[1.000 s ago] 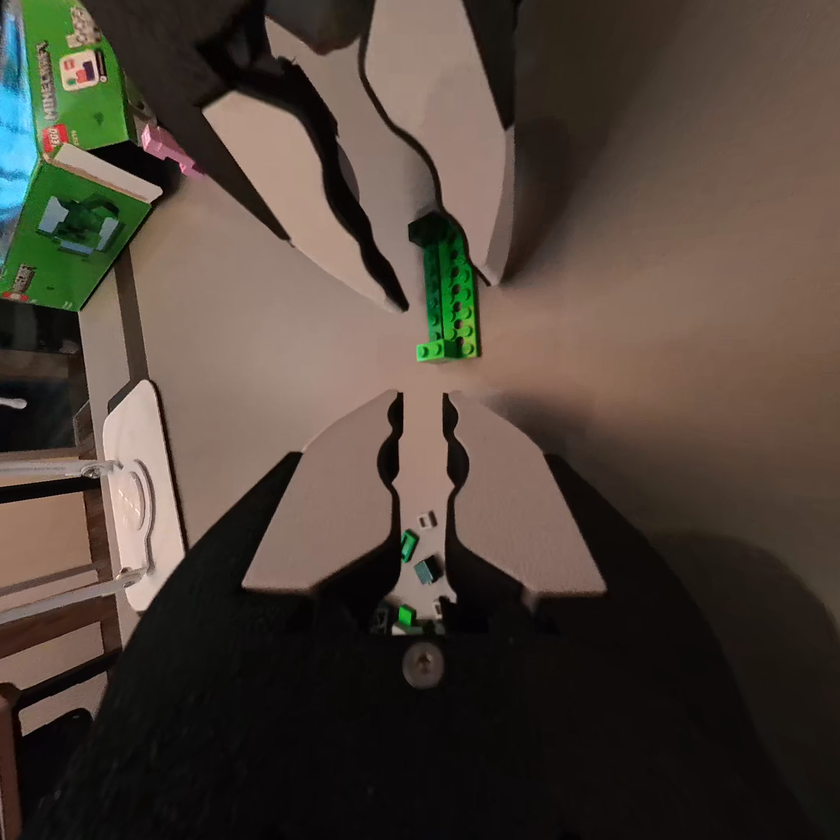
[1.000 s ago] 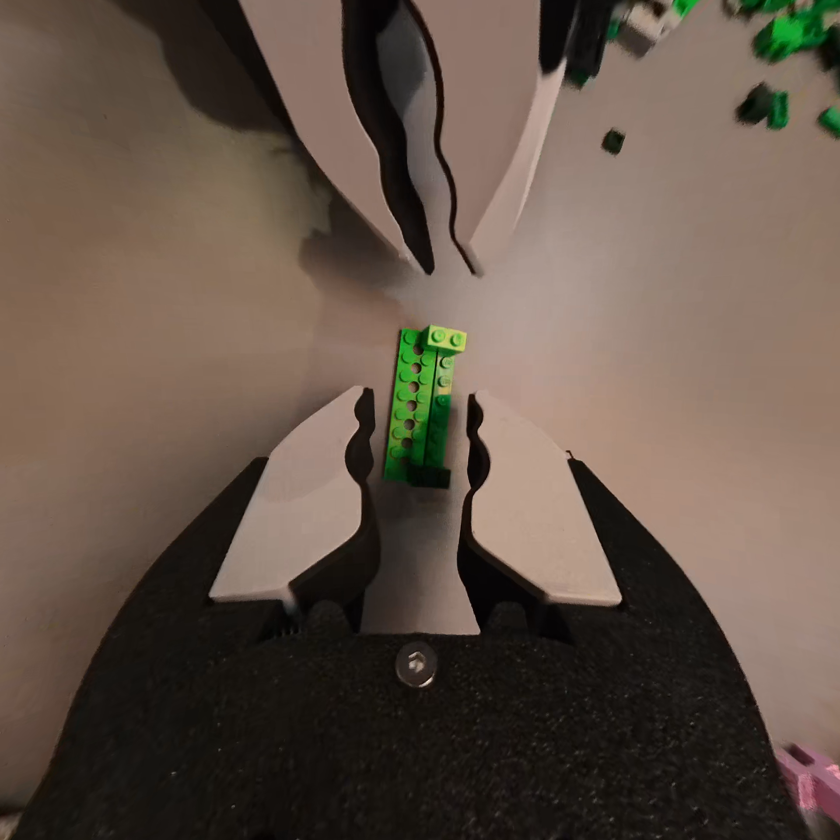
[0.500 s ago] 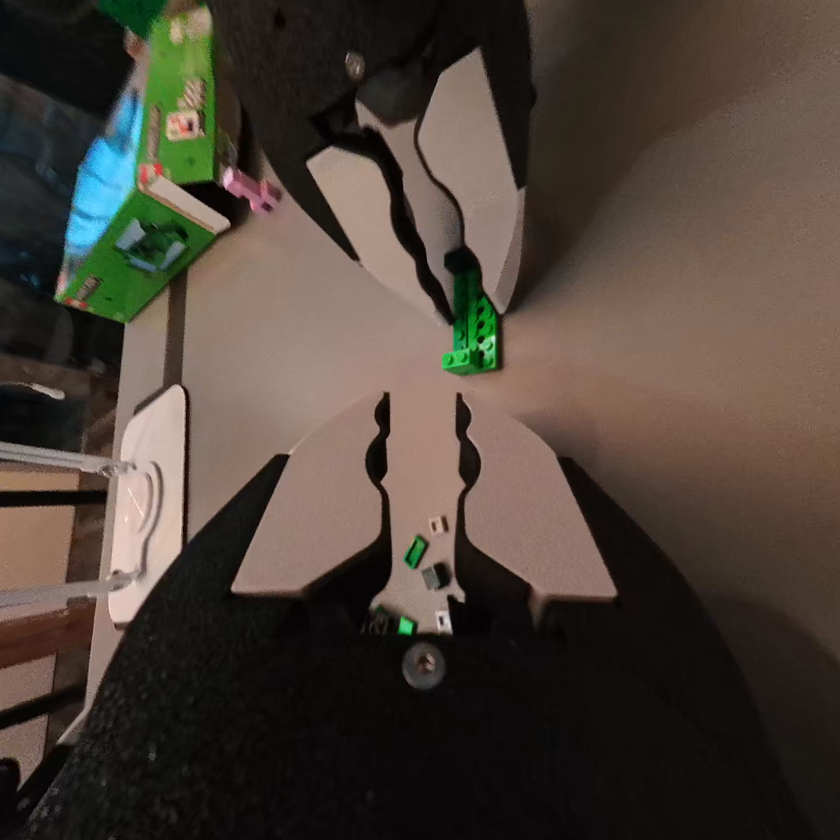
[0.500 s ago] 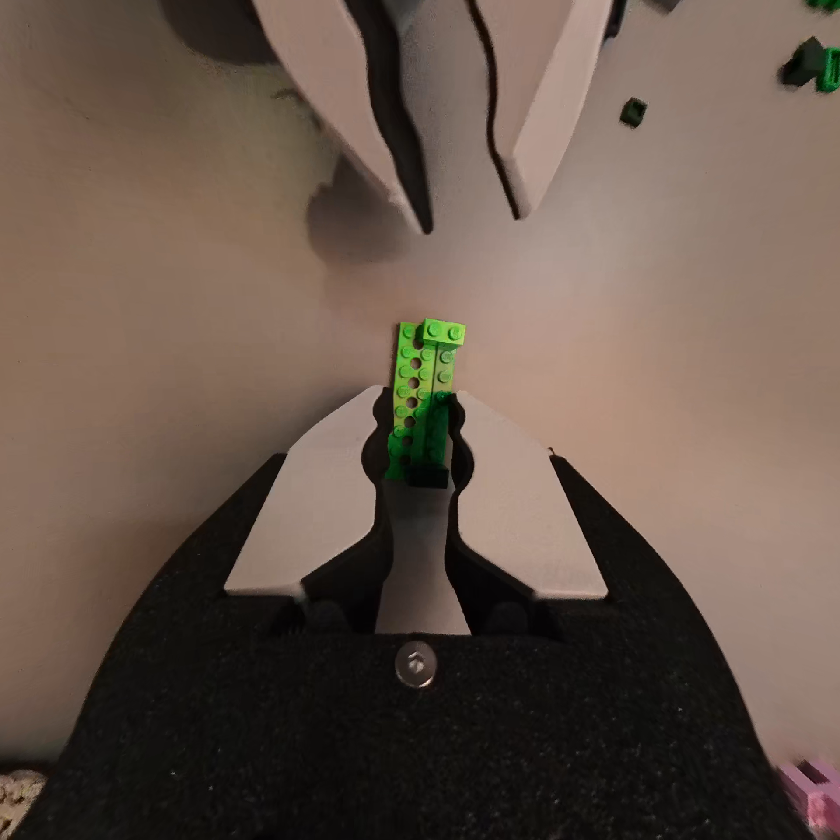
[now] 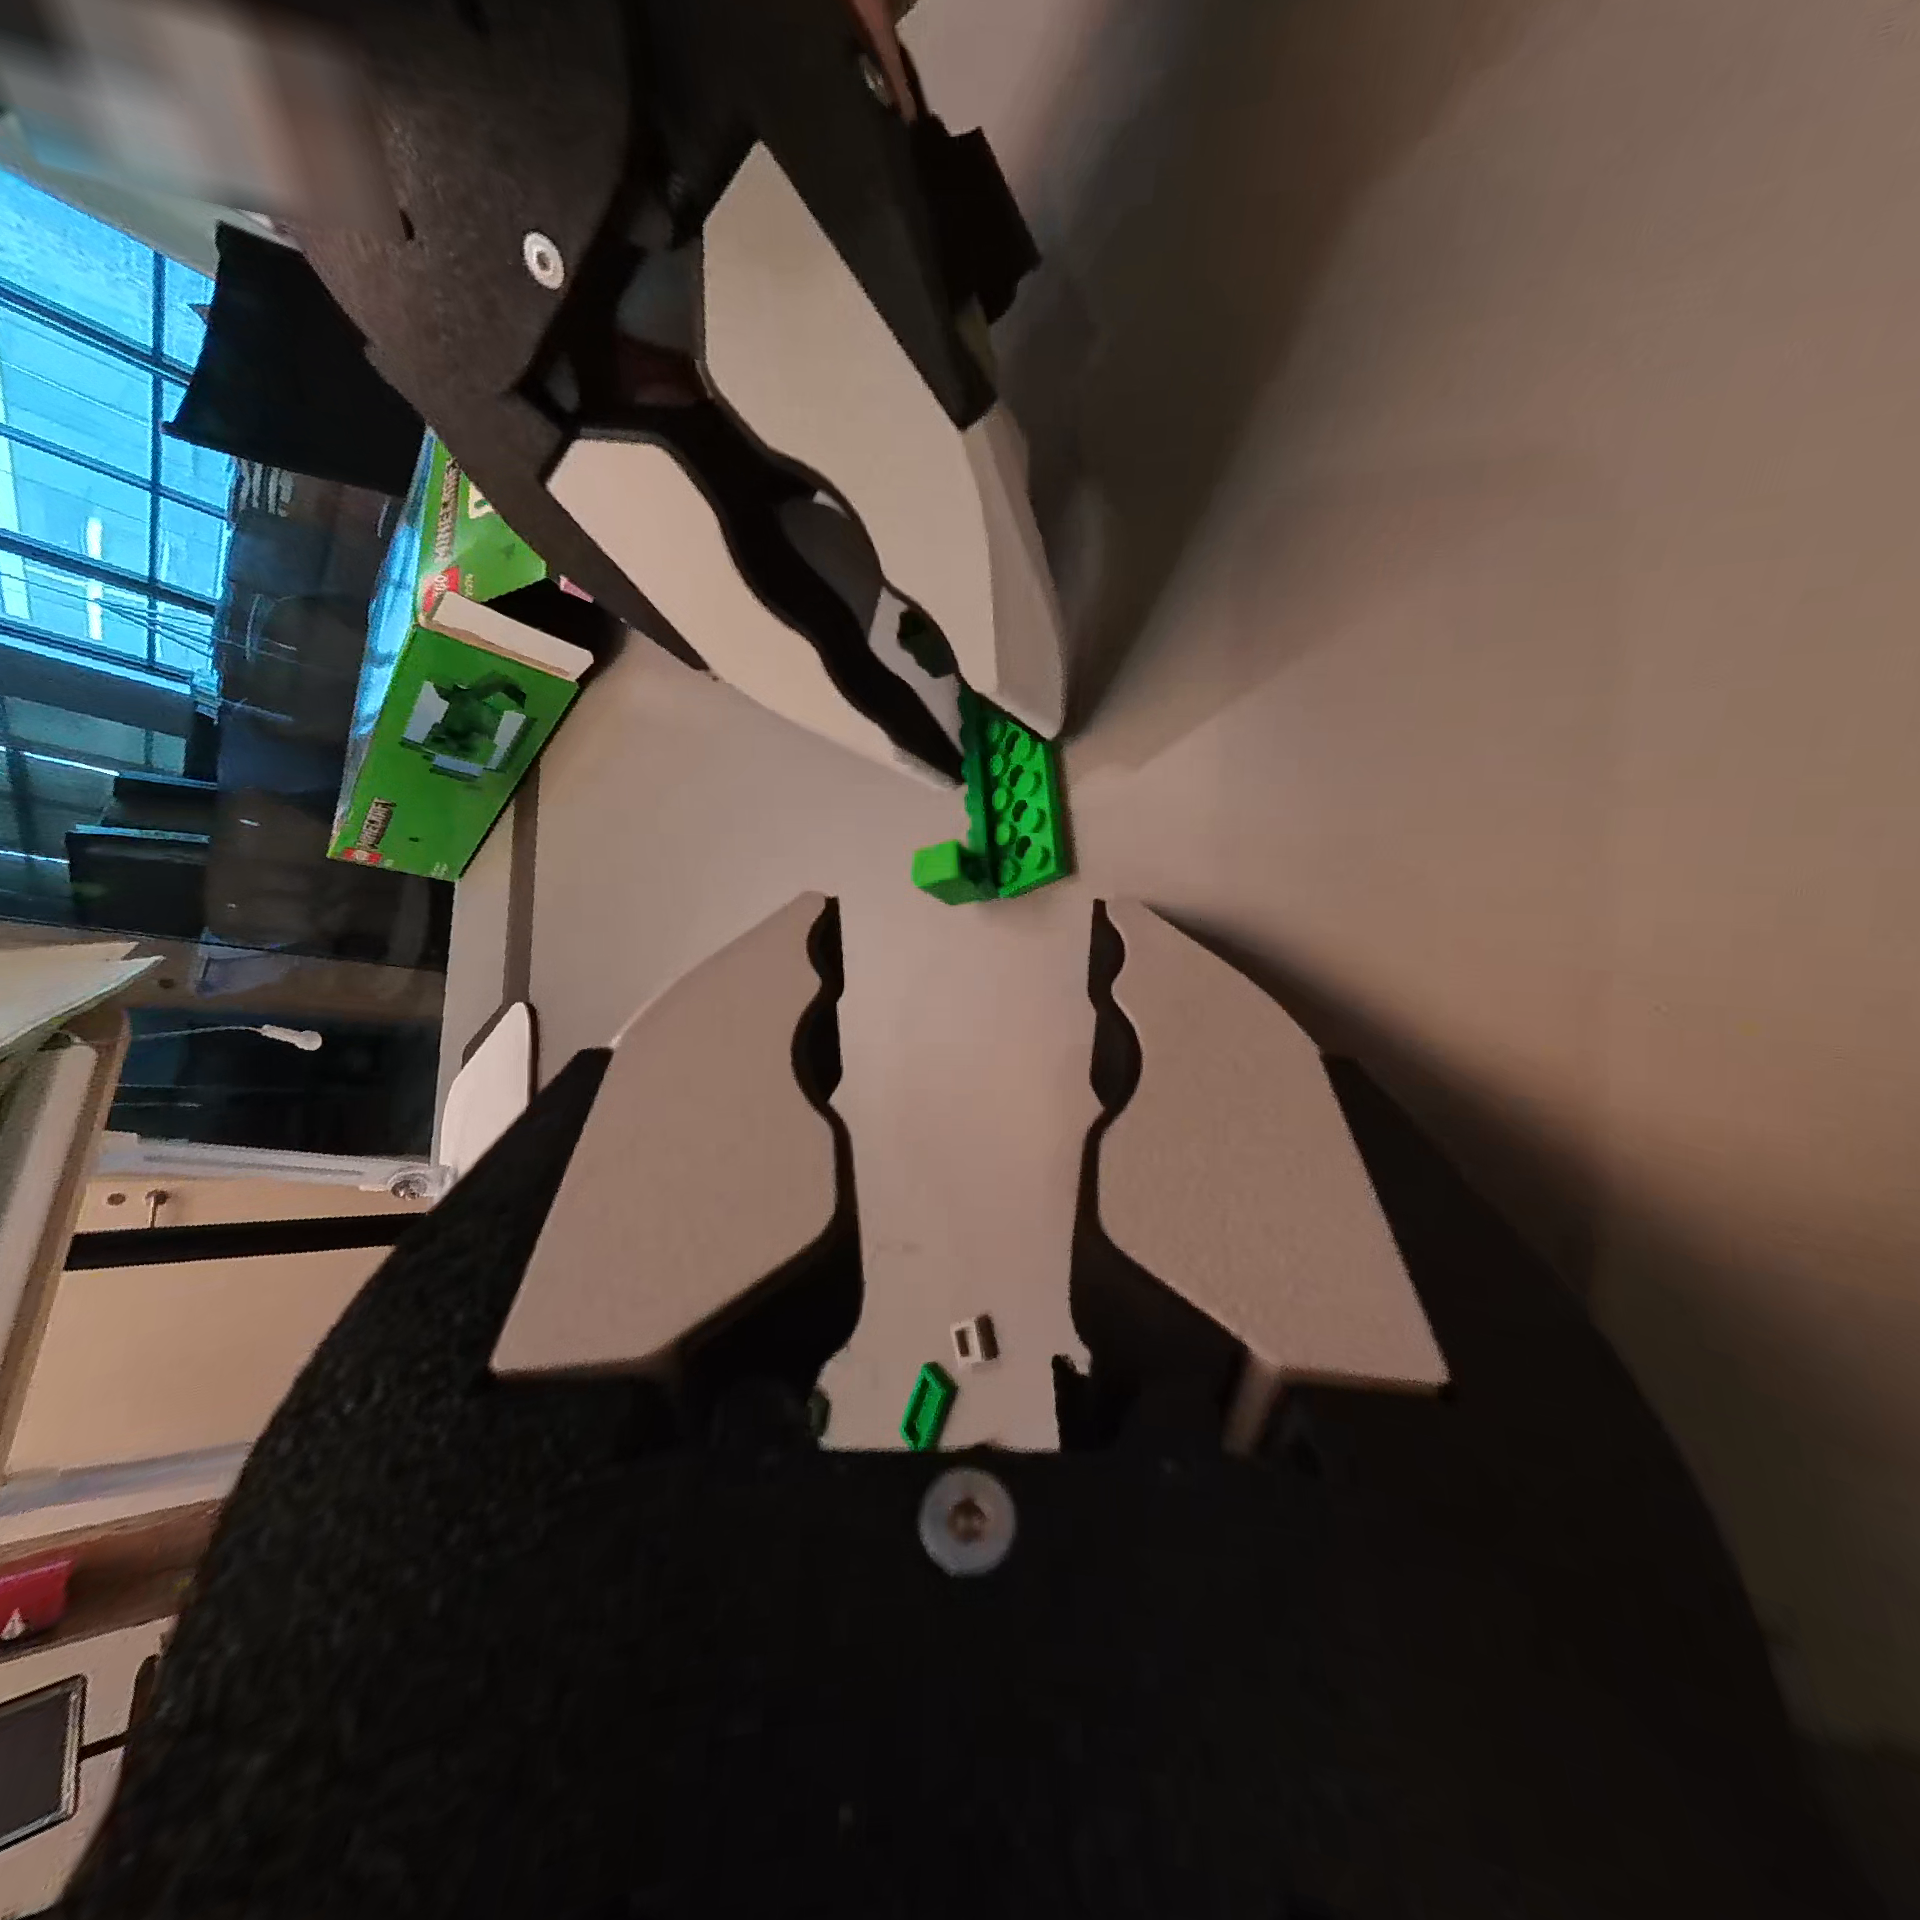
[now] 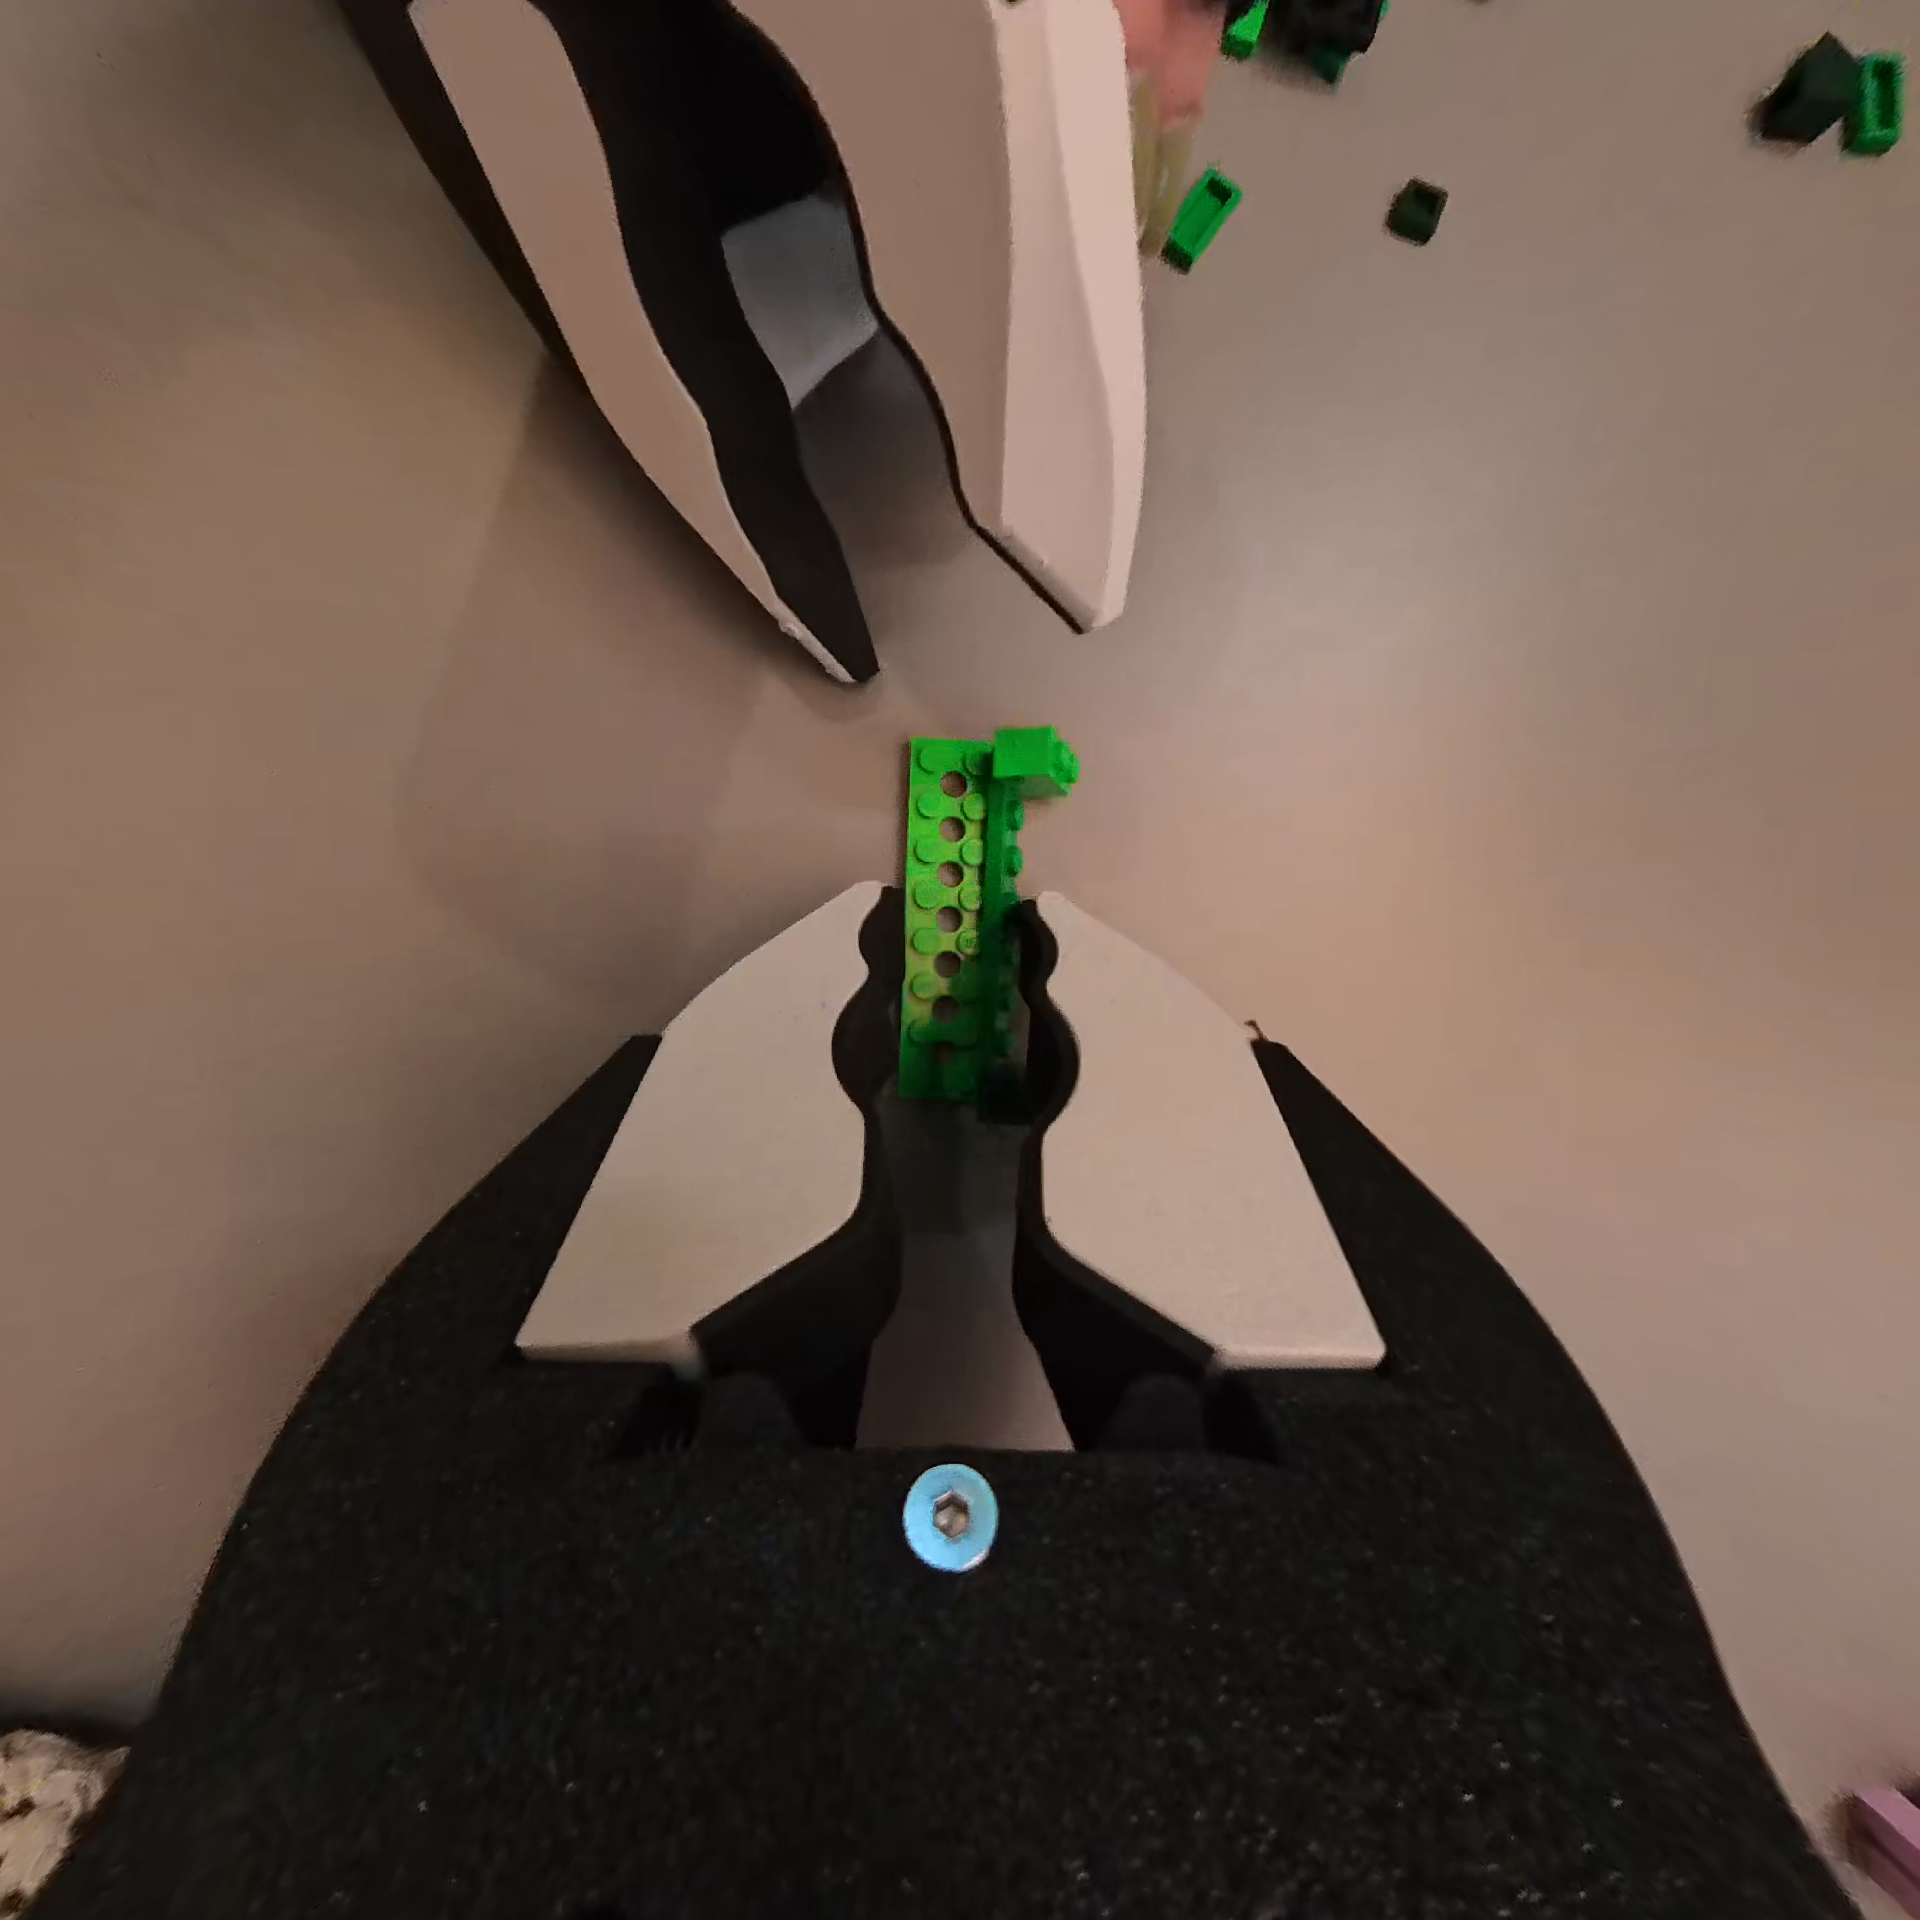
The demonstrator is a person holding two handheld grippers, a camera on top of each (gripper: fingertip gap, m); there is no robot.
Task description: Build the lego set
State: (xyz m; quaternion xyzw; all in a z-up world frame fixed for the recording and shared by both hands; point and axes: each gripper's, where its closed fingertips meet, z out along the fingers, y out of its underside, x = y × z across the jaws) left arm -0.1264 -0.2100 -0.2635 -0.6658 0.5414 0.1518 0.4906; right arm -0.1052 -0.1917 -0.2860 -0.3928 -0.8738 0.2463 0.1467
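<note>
Right wrist view: right gripper (image 6: 956, 899) is clamped on the near end of a long bright-green studded Lego assembly (image 6: 961, 914), whose far end carries a small green brick. Left gripper (image 6: 966, 644) faces it, fingers spread and empty, just beyond that far end. Loose green bricks (image 6: 1200, 218) lie on the grey tabletop (image 6: 1507, 727). A green cardboard box (image 5: 457, 738) stands at the table edge.

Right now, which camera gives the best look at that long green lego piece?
The right wrist view: the green lego piece shows nearly full length, studs and holes visible, clamped in the right hand-held gripper. The left wrist view shows only its far end, foreshortened.
</note>
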